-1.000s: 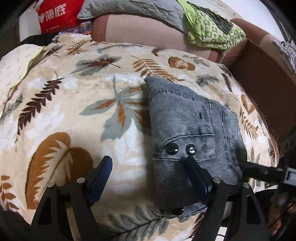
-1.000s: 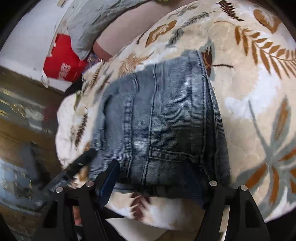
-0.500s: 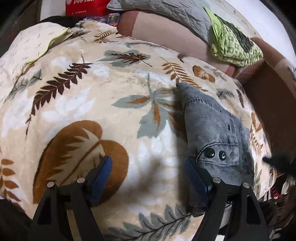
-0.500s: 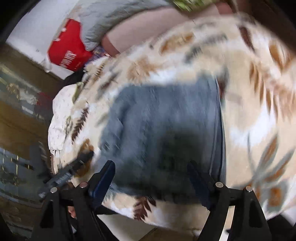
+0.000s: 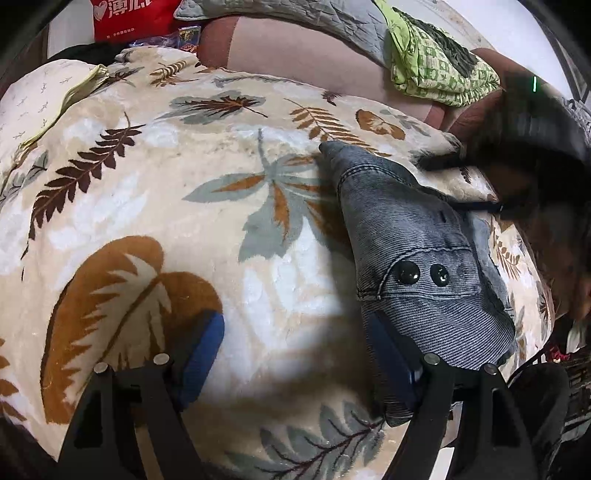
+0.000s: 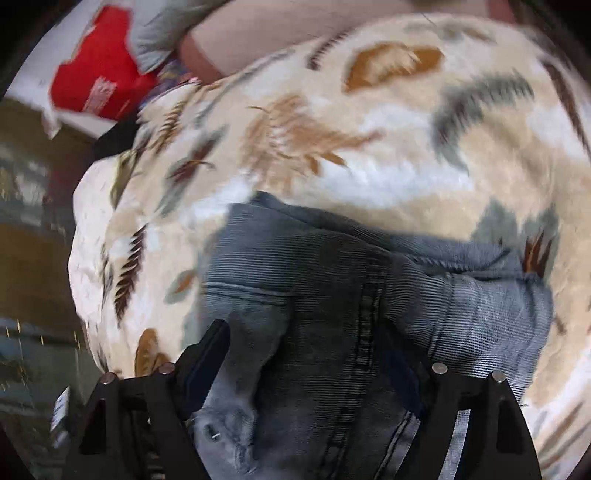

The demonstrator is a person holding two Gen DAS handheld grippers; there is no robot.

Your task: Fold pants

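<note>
Folded grey denim pants (image 5: 421, 251) with two black buttons lie on a leaf-patterned blanket (image 5: 166, 184). My left gripper (image 5: 295, 354) is open; its right finger sits under the near edge of the pants, its left finger over bare blanket. In the right wrist view the pants (image 6: 332, 302) fill the lower middle, bunched between the wide-apart fingers of my open right gripper (image 6: 306, 365). The right gripper also shows as a dark blurred shape (image 5: 524, 122) past the pants in the left wrist view.
A red package (image 5: 129, 16), a grey quilted cover (image 5: 295, 22) and a green patterned cloth (image 5: 436, 66) lie at the far side on a pinkish-brown cushion (image 5: 295, 55). The blanket's edge drops off to the right and left. A wooden floor (image 6: 29, 221) shows at the left.
The right gripper has swung over and come close onto the pants, whose top layer is now bunched. The left gripper shifted left, then back under the pants' near edge.
</note>
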